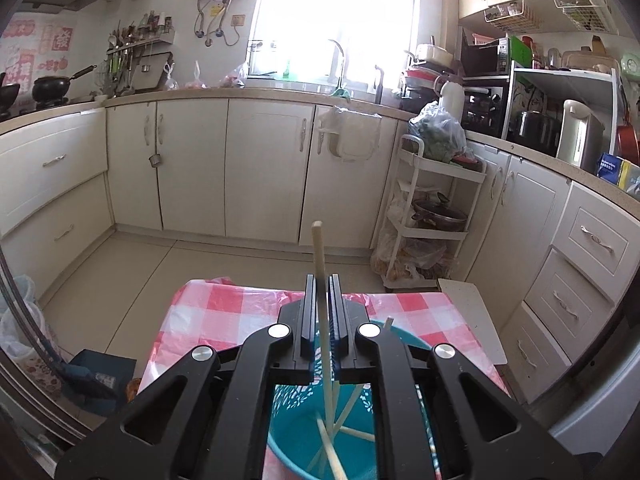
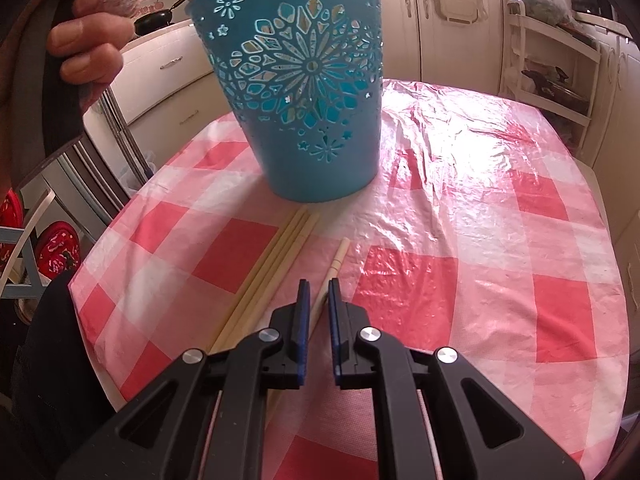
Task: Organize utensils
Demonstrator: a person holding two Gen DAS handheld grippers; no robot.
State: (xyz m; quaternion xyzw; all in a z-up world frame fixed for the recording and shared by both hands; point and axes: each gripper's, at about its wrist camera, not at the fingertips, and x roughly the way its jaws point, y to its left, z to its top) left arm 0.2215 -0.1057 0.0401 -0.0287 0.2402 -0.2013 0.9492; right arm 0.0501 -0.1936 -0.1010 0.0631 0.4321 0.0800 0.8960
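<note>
A blue cut-out utensil holder (image 2: 316,92) stands on the red-and-white checked tablecloth (image 2: 480,240). My left gripper (image 1: 322,280) hovers right above the holder (image 1: 296,440), with a pale chopstick (image 1: 320,256) standing upright between its narrowly parted fingers; whether they clamp it I cannot tell. Its lower end reaches into the holder among several chopsticks (image 1: 344,432). My right gripper (image 2: 318,284) is low over the table, its fingers slightly apart around a single chopstick (image 2: 336,260) lying there. Three more chopsticks (image 2: 276,256) lie side by side just to its left.
Cream kitchen cabinets (image 1: 264,168) line the far walls. A white tiered cart (image 1: 428,216) with pots and bags stands at the right. The person's hand (image 2: 92,40) shows at upper left in the right wrist view. The table edge (image 2: 92,308) is close on the left.
</note>
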